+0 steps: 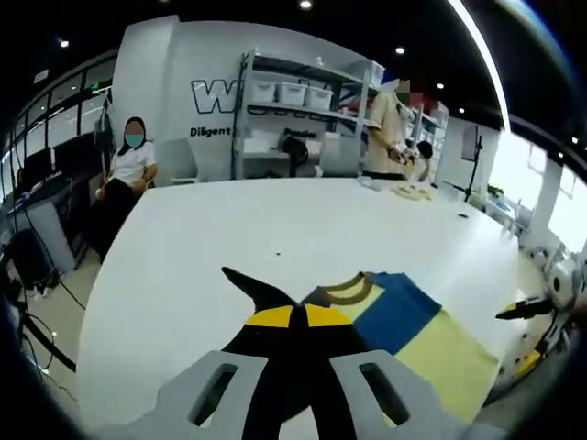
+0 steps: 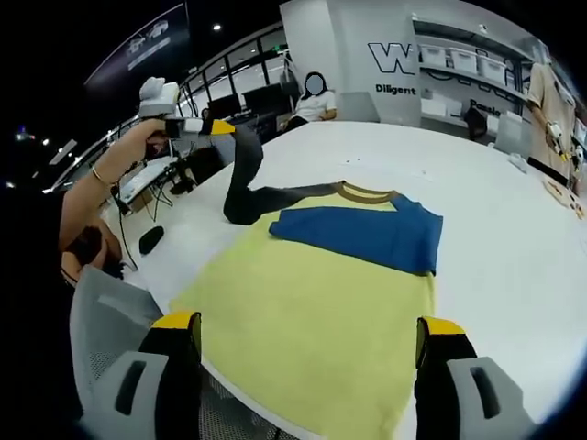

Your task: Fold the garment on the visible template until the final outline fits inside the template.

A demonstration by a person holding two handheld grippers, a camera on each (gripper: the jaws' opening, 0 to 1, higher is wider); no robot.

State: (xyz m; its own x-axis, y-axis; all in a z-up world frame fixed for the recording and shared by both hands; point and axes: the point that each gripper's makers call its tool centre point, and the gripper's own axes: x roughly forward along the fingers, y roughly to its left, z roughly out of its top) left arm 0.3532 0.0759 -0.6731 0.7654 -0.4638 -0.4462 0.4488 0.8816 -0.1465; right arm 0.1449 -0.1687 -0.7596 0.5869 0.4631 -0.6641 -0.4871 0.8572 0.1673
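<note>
A yellow garment [image 2: 321, 312] with a blue panel [image 2: 367, 234] and a brown-trimmed collar [image 2: 367, 193] lies spread on a white table [image 2: 495, 238], its near hem reaching the table's near edge. In the right gripper view, the right gripper [image 2: 307, 353] hangs over that near hem with its jaws set wide apart and nothing between them. At the far left of the same view the left gripper [image 2: 225, 128], held in a person's hand [image 2: 147, 137], pinches the dark grey sleeve [image 2: 240, 183] and lifts it clear of the table, so that it hangs down in a strip to the shirt's shoulder. In the left gripper view the jaws are pressed together on that dark cloth [image 1: 266, 293], with the collar and blue panel just beyond on the right. Far off stand shelves [image 1: 303, 101], a seated person [image 1: 128, 170] at the left and a standing person [image 1: 385, 133] behind the table.
</note>
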